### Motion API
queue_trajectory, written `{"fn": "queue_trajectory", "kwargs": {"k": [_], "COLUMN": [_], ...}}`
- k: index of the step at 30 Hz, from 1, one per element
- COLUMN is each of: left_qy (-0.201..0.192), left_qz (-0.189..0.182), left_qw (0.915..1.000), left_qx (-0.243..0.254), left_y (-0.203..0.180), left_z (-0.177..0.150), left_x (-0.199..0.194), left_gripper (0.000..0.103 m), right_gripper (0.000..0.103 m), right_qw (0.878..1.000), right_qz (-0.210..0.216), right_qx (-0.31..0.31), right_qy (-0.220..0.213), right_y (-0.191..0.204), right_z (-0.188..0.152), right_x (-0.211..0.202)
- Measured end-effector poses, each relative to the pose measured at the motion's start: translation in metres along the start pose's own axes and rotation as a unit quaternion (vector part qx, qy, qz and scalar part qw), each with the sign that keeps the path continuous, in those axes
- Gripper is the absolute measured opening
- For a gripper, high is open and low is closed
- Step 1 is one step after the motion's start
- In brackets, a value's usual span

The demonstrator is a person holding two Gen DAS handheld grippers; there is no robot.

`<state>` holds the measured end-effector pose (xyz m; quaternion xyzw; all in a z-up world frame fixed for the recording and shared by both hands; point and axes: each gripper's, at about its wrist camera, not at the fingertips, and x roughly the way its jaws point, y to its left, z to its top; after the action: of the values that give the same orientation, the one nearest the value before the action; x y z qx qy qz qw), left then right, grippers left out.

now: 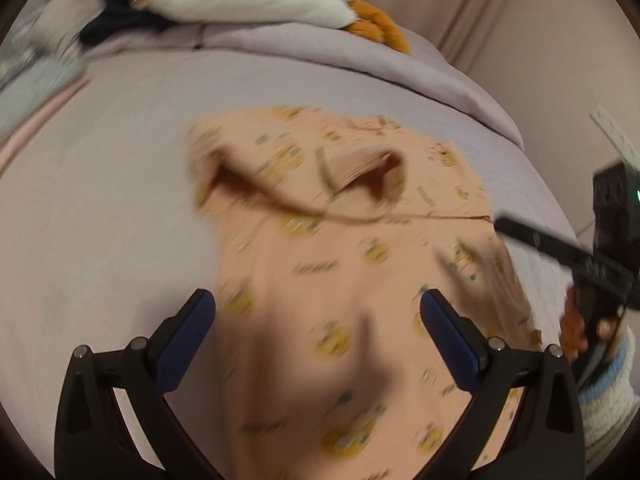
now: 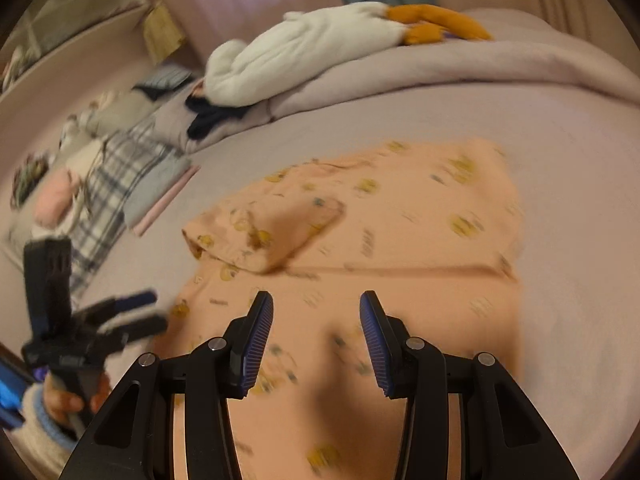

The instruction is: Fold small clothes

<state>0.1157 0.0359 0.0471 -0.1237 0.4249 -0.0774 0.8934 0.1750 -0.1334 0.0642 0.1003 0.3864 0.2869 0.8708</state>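
Note:
A small peach garment [image 1: 340, 264] with yellow prints lies spread on the lilac bed sheet [image 1: 100, 220], one sleeve folded in over its body. It also shows in the right wrist view [image 2: 400, 232]. My left gripper [image 1: 318, 308] is open and empty, hovering above the garment's lower part. My right gripper [image 2: 316, 312] is open and empty above the garment's near edge. The right gripper also shows at the right edge of the left wrist view [image 1: 560, 252], beside the garment. The left gripper shows at the left of the right wrist view [image 2: 132, 312].
A rolled lilac duvet [image 2: 480, 76] lies across the far side of the bed with a white and orange plush toy [image 2: 320, 48] and dark clothing [image 2: 212, 120] on it. Folded plaid and pink clothes [image 2: 120, 192] are stacked at the left. A wall [image 1: 540, 40] stands at the right.

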Motion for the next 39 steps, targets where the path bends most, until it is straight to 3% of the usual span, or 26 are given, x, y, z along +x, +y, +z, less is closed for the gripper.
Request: {"fn": "queue_trajectory", "kwargs": {"k": [5, 8, 12, 13, 15, 17, 18, 20, 22, 24, 26, 27, 29, 30, 31, 38, 39], "left_qy": [0.005, 0.002, -0.007, -0.009, -0.011, -0.013, -0.013, -0.016, -0.019, -0.021, -0.022, -0.023, -0.025, -0.024, -0.023, -0.019, -0.018], "left_qz": [-0.030, -0.045, -0.063, -0.069, -0.076, -0.080, -0.081, -0.085, -0.079, -0.076, -0.079, -0.081, -0.084, -0.085, -0.086, -0.081, -0.078], "left_qw": [0.9982, 0.9976, 0.9962, 0.9955, 0.9944, 0.9930, 0.9924, 0.9913, 0.9917, 0.9915, 0.9905, 0.9899, 0.9892, 0.9891, 0.9891, 0.9901, 0.9904], "left_qx": [-0.052, -0.053, -0.059, -0.063, -0.073, -0.086, -0.091, -0.099, -0.100, -0.104, -0.110, -0.114, -0.117, -0.118, -0.117, -0.113, -0.113], "left_y": [0.020, 0.017, 0.031, 0.039, 0.048, 0.052, 0.055, 0.058, 0.060, 0.062, 0.066, 0.067, 0.067, 0.068, 0.068, 0.061, 0.061], "left_z": [-0.017, -0.017, -0.018, -0.018, -0.025, -0.025, -0.027, -0.028, -0.033, -0.033, -0.033, -0.034, -0.033, -0.032, -0.031, -0.035, -0.035], "left_x": [0.008, 0.010, 0.019, 0.019, 0.017, 0.017, 0.018, 0.016, 0.012, 0.011, 0.014, 0.015, 0.016, 0.018, 0.020, 0.018, 0.018], "left_gripper": [0.102, 0.102, 0.102, 0.102, 0.102, 0.102, 0.102, 0.102, 0.102, 0.102, 0.102, 0.102, 0.102, 0.102, 0.102, 0.102, 0.102], "right_gripper": [0.045, 0.045, 0.045, 0.045, 0.045, 0.034, 0.014, 0.009, 0.009, 0.009, 0.009, 0.012, 0.032, 0.051, 0.058, 0.057, 0.047], "right_qw": [0.993, 0.974, 0.934, 0.917, 0.894, 0.880, 0.873, 0.894, 0.939, 0.984, 0.999, 0.999, 0.997, 0.995, 0.993, 0.979, 0.979], "right_qz": [-0.030, -0.093, -0.135, -0.145, -0.160, -0.180, -0.194, -0.175, -0.142, -0.097, -0.040, -0.021, 0.012, 0.016, 0.019, 0.070, 0.071], "right_qx": [-0.112, -0.206, -0.320, -0.359, -0.405, -0.422, -0.426, -0.391, -0.300, -0.145, -0.019, 0.017, 0.078, 0.095, 0.117, 0.191, 0.190], "right_qy": [0.009, 0.031, 0.086, 0.099, 0.103, 0.121, 0.132, 0.129, 0.089, 0.031, -0.017, -0.024, -0.009, -0.001, 0.005, 0.000, 0.008], "right_y": [0.054, 0.086, 0.111, 0.120, 0.128, 0.125, 0.121, 0.109, 0.090, 0.048, 0.006, -0.009, -0.039, -0.048, -0.060, -0.081, -0.078], "right_z": [0.033, 0.044, 0.042, 0.038, 0.033, 0.031, 0.030, 0.034, 0.048, 0.057, 0.047, 0.041, 0.021, 0.015, 0.006, 0.012, 0.014], "right_x": [0.044, 0.076, 0.111, 0.118, 0.127, 0.138, 0.145, 0.140, 0.120, 0.084, 0.052, 0.043, 0.033, 0.032, 0.030, 0.034, 0.038]}}
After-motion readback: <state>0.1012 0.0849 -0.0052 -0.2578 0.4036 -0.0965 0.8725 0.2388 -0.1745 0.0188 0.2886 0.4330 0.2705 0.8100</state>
